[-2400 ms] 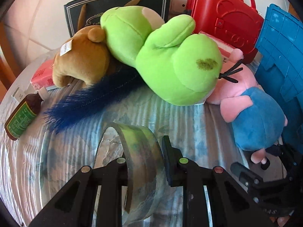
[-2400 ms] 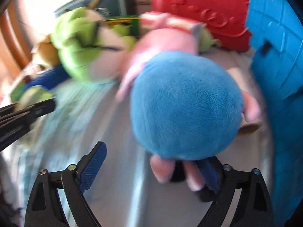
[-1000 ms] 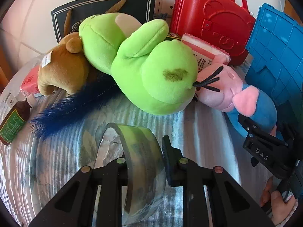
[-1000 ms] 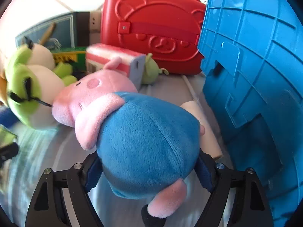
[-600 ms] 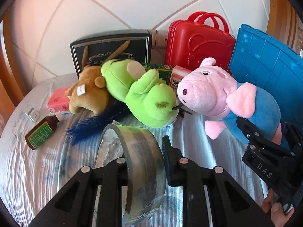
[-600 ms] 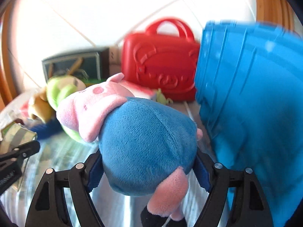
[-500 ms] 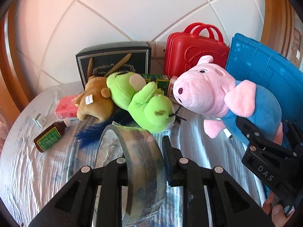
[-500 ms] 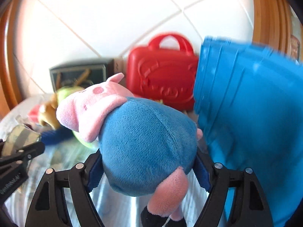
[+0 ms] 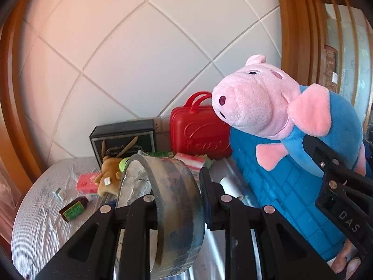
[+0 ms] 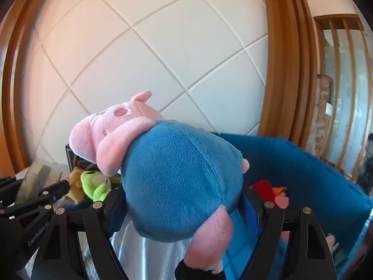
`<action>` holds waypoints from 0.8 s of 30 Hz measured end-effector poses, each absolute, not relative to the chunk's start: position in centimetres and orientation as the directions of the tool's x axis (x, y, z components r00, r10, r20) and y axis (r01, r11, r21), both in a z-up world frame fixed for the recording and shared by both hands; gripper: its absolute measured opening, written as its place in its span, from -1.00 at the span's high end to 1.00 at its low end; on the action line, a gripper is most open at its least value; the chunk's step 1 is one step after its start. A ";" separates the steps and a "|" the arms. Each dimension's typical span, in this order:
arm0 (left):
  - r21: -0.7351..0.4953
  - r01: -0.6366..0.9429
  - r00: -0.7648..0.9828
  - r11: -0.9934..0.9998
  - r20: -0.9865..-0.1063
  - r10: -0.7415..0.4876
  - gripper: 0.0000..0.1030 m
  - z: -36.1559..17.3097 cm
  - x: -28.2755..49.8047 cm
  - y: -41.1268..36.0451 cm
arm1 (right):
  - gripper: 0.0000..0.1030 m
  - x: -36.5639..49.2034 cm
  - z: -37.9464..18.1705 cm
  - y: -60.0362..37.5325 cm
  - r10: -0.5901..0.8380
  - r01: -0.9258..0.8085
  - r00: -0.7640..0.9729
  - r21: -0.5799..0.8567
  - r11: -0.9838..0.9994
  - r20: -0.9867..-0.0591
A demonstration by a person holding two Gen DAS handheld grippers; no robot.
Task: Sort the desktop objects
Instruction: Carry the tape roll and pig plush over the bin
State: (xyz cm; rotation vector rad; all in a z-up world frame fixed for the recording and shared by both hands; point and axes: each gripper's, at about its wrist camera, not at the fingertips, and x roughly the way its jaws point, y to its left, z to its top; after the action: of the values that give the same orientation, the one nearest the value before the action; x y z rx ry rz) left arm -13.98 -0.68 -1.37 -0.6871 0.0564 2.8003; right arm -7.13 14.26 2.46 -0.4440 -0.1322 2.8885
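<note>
My right gripper (image 10: 181,212) is shut on a pink pig plush in a blue shirt (image 10: 177,186), held high above the table beside the open blue crate (image 10: 326,186). The same pig plush (image 9: 268,107) fills the upper right of the left wrist view, with the right gripper's black frame (image 9: 338,186) under it. My left gripper (image 9: 178,200) is shut on a wide roll of tape (image 9: 172,210), standing on edge between the jaws, also lifted well above the table.
On the cloth-covered round table (image 9: 39,221) lie a brown plush (image 9: 109,177), a green plush (image 10: 95,184), a pink packet (image 9: 87,183), a small brown bottle (image 9: 73,210), a black box (image 9: 123,140) and a red case (image 9: 198,135). Red and pink items (image 10: 268,191) lie inside the crate. A tiled wall stands behind.
Both grippers rose well above the table, carrying the tape roll and the pig plush. The views tilted up toward the wall, and the crate's inside came into the right wrist view.
</note>
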 end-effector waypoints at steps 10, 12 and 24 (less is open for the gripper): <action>0.019 -0.442 -0.860 -0.897 -0.291 0.418 0.60 6.2 -7.6 13.6 | -0.60 2.1 9.3 27.2 0.432 -0.420 -0.884 -0.103 -0.902 -0.178; 0.026 -0.473 -0.850 -0.881 -0.278 0.448 0.60 7.0 -6.5 16.9 | -0.60 3.2 9.8 30.0 0.465 -0.454 -0.868 -0.103 -0.885 -0.173; 0.080 -0.553 -0.791 -0.829 -0.364 0.492 0.59 6.3 -3.7 30.5 | -0.63 2.5 7.3 43.5 0.510 -0.501 -0.827 -0.103 -0.859 -0.237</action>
State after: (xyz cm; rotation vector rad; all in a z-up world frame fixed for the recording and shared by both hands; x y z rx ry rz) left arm -3.69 30.54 6.32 -0.4460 0.2455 2.5287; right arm 2.49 43.45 7.27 -0.3483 -0.0497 2.5821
